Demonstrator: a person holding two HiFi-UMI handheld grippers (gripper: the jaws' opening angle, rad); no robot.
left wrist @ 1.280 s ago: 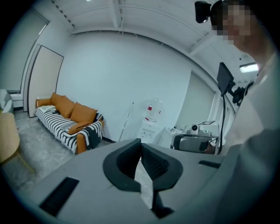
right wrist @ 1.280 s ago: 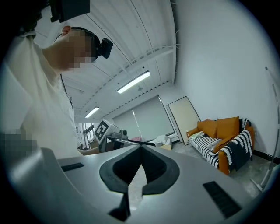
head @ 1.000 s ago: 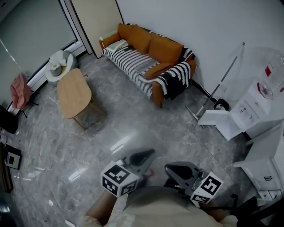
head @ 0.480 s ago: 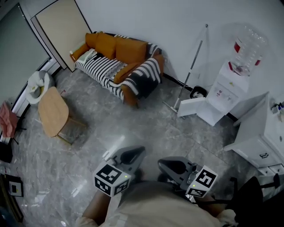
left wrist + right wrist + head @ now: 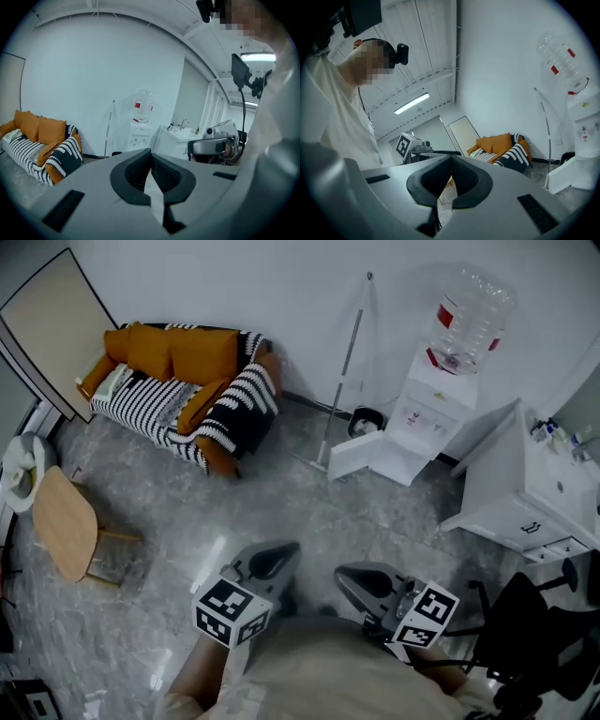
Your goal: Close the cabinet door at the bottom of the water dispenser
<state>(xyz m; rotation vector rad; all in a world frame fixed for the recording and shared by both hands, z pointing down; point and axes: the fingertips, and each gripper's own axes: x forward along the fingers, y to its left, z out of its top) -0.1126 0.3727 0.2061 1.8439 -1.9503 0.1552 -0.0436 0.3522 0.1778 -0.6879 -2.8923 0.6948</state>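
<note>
Cabinet door (image 5: 359, 455) hangs open at one o'clock, at the water dispenser's (image 5: 427, 413) foot, well off. Left gripper (image 5: 281, 557) and right gripper (image 5: 354, 579): jaws pressed together, empty. Best to step close and push the door's outer face near its free edge.

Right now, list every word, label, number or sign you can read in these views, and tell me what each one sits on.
No text is legible in any view.
Red label on the water bottle: print too small to read.
Small marks on the water dispenser front: too small to read.
Cube of the left tool and cube of the right tool: square black-and-white patterns, no words or numbers.
</note>
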